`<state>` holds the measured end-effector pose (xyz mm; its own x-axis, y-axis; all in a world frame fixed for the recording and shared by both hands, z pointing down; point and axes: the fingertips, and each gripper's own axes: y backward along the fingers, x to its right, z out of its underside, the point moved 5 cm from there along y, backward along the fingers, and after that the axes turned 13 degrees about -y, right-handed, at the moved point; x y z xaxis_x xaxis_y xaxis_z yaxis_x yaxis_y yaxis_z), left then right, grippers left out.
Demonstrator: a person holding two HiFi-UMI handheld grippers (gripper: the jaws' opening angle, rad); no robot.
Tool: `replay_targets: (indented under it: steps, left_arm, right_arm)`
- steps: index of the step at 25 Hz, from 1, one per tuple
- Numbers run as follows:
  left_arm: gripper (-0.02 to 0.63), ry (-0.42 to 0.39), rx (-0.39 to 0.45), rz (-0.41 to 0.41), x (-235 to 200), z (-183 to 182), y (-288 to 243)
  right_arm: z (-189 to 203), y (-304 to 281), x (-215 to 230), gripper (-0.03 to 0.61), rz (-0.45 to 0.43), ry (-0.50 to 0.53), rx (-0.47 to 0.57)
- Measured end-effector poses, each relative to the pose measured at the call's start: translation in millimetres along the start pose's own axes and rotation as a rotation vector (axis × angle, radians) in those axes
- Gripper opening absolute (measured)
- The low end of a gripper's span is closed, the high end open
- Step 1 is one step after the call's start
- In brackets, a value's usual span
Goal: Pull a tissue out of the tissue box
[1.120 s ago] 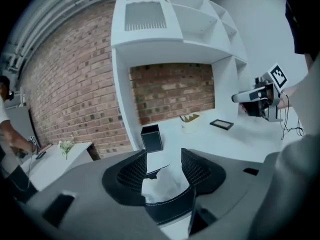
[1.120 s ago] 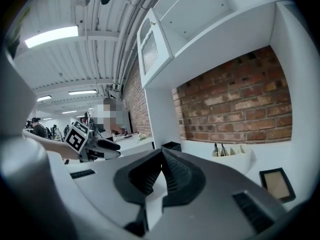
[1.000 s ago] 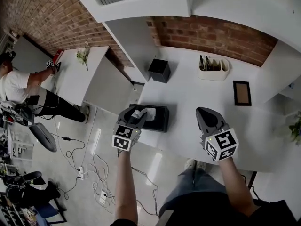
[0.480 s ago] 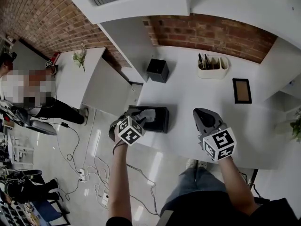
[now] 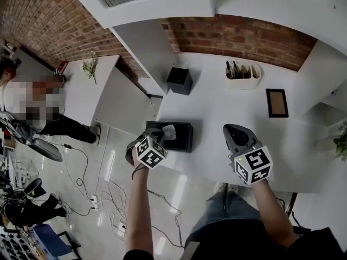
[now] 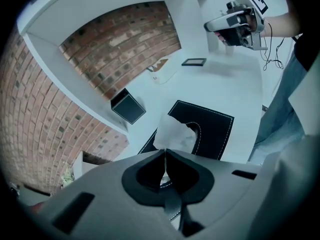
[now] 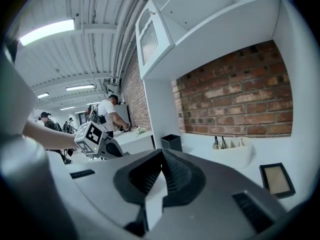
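Note:
A black tissue box (image 5: 183,138) with white stitching lies near the front left edge of the white table (image 5: 227,112). A white tissue (image 5: 169,131) sticks up from its slot. My left gripper (image 5: 161,138) points steeply down over the box's left end, and its jaws are shut on the tissue. In the left gripper view the tissue (image 6: 175,133) rises from the box (image 6: 216,128) and is pinched at the tips of my left gripper (image 6: 164,151). My right gripper (image 5: 234,131) hovers to the right of the box; its jaws meet at the tips, with nothing held (image 7: 161,153).
A small black cube container (image 5: 179,80) stands at the back, left of a white pen holder (image 5: 243,76) and a dark picture frame (image 5: 276,103). Brick wall and a white shelf close off the back. A person (image 5: 32,102) stands far left by another table; cables (image 5: 103,199) lie on the floor.
My left gripper has sunk onto the box, rolled, and closed its jaws on the tissue. The right gripper has stayed where it was.

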<state>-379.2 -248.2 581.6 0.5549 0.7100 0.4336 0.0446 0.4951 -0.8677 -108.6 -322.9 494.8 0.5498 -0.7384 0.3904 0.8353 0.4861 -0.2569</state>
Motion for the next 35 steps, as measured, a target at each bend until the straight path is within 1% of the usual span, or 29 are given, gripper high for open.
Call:
replay_targets:
  steps: [5,13,24,31,35]
  left_arm:
    - [0.011,0.039,0.035,-0.053,-9.2,-3.0,9.5]
    - [0.011,0.037,0.078,-0.156,-25.5,-15.7,27.0]
    - [0.011,0.039,0.109,-0.246,-39.7,-28.1,45.8]
    - [0.011,0.033,0.125,-0.283,-45.7,-37.6,58.9]
    - [0.011,0.050,0.164,-0.311,-48.7,-48.5,68.8]
  right_arm:
    - [0.2,0.6,-2.2,-0.002,0.001,-0.001,-0.004]
    - [2.9,5.1,-1.1,-0.002,0.007,-0.004,-0.004]
    - [0.3,13.7,0.7,-0.002,0.015,-0.006,0.010]
    - [-2.6,21.5,3.3,-0.002,0.020,-0.006,0.022]
    - [-6.0,26.8,7.2,-0.002,0.025,-0.006,0.037]
